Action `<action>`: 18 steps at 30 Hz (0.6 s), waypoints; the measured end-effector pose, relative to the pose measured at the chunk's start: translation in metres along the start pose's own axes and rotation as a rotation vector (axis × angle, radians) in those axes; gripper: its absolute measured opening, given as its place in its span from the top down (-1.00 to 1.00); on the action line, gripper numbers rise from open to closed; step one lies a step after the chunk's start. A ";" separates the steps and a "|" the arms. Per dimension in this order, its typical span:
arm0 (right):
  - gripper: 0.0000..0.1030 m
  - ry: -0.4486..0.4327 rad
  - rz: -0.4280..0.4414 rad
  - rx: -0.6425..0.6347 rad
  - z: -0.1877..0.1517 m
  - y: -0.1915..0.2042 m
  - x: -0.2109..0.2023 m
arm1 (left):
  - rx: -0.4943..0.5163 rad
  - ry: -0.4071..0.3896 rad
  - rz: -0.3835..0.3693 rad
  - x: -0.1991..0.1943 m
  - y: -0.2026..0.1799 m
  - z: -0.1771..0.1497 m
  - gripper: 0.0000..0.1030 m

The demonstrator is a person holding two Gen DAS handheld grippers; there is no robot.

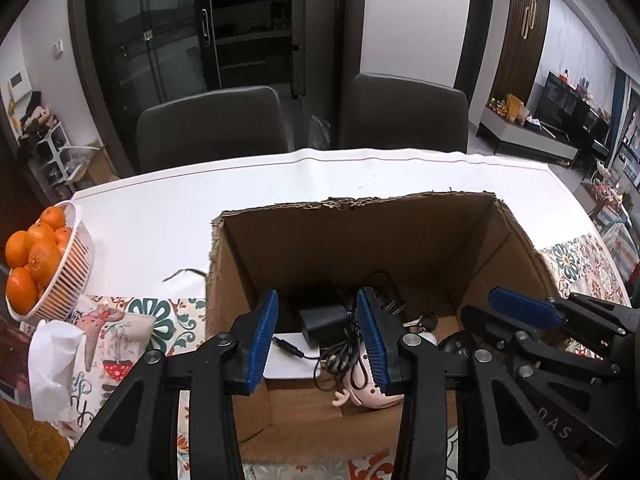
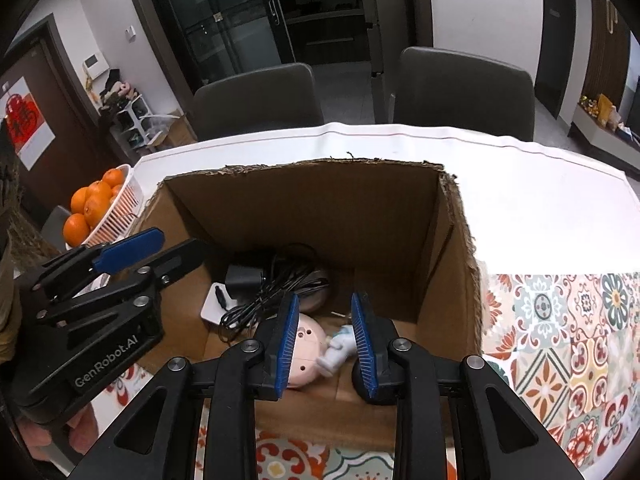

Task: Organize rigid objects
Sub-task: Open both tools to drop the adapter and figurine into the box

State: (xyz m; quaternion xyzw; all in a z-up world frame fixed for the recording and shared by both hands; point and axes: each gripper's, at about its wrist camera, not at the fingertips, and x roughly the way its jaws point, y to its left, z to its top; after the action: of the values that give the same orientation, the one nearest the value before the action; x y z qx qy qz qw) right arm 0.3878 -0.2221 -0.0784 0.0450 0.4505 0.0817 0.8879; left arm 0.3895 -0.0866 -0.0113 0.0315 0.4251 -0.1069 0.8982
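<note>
A white slatted plastic basket [image 1: 76,264] holding oranges [image 1: 32,256] stands at the table's left edge. Just beside it lies a crumpled white tissue [image 1: 52,364] on a floral patterned tablecloth [image 2: 560,340]. A plain white table covering [image 1: 320,184] spans the far half. Two dark grey upholstered chairs [image 1: 212,128] [image 1: 404,112] stand behind the table, before a dark glass-door cabinet [image 1: 192,28].

Open-topped cardboard box [image 2: 456,264], tall walls all round, tangled black cable [image 2: 272,284] crowding its left floor
</note>
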 end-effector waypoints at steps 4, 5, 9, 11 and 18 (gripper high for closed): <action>0.44 -0.051 -0.032 0.001 -0.005 0.005 -0.020 | -0.013 -0.023 -0.005 -0.018 0.005 -0.009 0.20; 0.44 -0.068 -0.042 0.003 -0.008 0.006 -0.026 | -0.015 -0.030 -0.004 -0.023 0.006 -0.012 0.20; 0.43 -0.131 -0.078 0.011 -0.018 0.012 -0.048 | -0.046 -0.069 -0.002 -0.046 0.012 -0.024 0.20; 0.43 -0.157 -0.090 0.019 -0.023 0.015 -0.058 | -0.052 -0.087 0.003 -0.056 0.015 -0.030 0.20; 0.40 -0.211 -0.099 0.031 -0.044 0.028 -0.086 | -0.057 -0.119 0.022 -0.087 0.022 -0.051 0.17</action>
State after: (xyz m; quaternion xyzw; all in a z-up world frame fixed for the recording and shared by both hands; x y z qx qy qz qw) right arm 0.2993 -0.2099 -0.0323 0.0447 0.3572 0.0258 0.9326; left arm 0.3019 -0.0432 0.0222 0.0044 0.3733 -0.0865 0.9237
